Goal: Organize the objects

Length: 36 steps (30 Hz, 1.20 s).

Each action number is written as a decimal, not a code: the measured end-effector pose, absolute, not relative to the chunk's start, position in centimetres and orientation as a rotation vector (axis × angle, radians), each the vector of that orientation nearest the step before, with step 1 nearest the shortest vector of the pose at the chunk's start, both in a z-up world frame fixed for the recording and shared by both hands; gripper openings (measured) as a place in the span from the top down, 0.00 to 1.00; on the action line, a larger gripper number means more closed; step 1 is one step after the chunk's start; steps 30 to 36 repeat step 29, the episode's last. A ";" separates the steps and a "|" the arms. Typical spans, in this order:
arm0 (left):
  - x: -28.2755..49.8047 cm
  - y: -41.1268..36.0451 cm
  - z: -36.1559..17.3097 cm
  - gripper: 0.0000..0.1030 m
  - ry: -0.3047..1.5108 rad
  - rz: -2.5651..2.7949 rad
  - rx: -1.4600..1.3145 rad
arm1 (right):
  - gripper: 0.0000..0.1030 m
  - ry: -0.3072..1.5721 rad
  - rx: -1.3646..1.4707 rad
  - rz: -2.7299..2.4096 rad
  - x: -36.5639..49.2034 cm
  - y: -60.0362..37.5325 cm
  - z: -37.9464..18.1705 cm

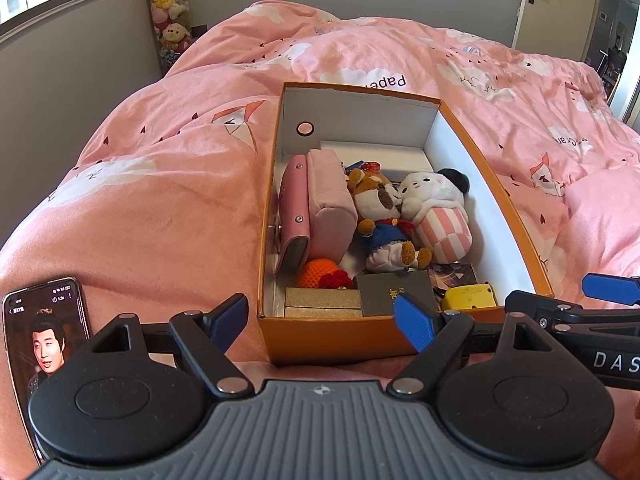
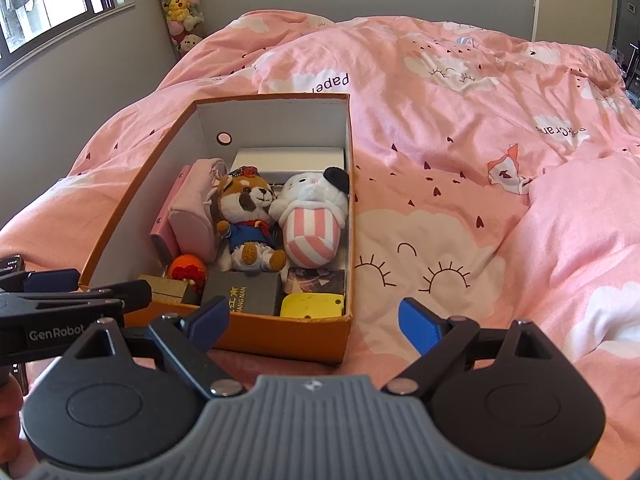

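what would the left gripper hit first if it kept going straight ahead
Probably the near wall of the orange cardboard box: the open left gripper faces it squarely. Depth is unclear, so it might clear the rim.

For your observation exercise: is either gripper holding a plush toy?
No: both plush toys lie in the orange box, both grippers open.

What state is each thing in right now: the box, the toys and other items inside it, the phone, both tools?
Orange box: lidless, open, resting on the pink duvet.
Red panda plush: lying in the box, against the striped plush.
Pink wallet: standing on edge by the box's left wall.
Black case: closed.
Phone: screen on, lying on the duvet.
Left tool: open, empty.
Right tool: open, empty.
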<state>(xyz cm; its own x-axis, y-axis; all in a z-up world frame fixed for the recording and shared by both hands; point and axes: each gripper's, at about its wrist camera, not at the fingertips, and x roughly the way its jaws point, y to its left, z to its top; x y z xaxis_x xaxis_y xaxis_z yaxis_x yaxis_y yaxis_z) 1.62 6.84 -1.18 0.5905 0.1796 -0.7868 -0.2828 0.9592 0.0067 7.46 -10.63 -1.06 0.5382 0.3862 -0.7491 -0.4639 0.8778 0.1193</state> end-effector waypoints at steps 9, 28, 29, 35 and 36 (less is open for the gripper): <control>1.3 7.1 -0.3 0.06 0.845 0.309 -0.092 | 0.11 0.848 -0.100 0.510 7.3 -10.6 -0.8; 0.9 7.1 0.6 0.06 0.783 0.345 -0.048 | 0.11 0.836 -0.104 0.510 7.1 -10.6 -0.6; 0.9 7.1 0.6 0.06 0.784 0.344 -0.048 | 0.11 0.836 -0.104 0.510 7.1 -10.7 -0.6; 0.9 7.1 0.6 0.06 0.784 0.344 -0.048 | 0.11 0.836 -0.104 0.510 7.1 -10.7 -0.6; 0.9 7.1 0.6 0.06 0.784 0.344 -0.048 | 0.11 0.836 -0.104 0.510 7.1 -10.7 -0.6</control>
